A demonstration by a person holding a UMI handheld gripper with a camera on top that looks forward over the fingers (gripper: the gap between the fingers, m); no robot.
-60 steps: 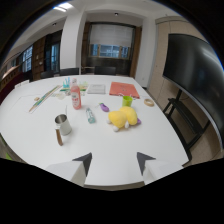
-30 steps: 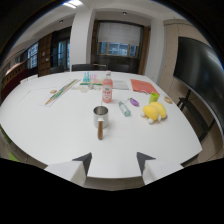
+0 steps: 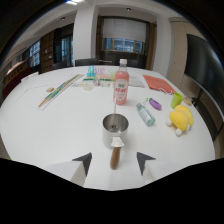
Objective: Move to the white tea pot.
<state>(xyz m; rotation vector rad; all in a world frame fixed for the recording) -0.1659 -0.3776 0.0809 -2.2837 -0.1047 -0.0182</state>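
A small shiny metal pot with a white spout and a brown handle pointing toward me stands on the white table. It looks silver rather than white. It sits just ahead of my gripper, centred on the gap. The two dark fingertips are spread apart and open. The end of the brown handle lies between them with a gap at each side, and nothing is gripped.
A pink-labelled bottle stands right behind the pot. To the right are a small clear bottle lying down, a purple item, a yellow plush toy and a green cup. Long sticks lie left.
The metal pot has come from left of the fingers to centred between them and much closer. The plush toy has slid off to the right.
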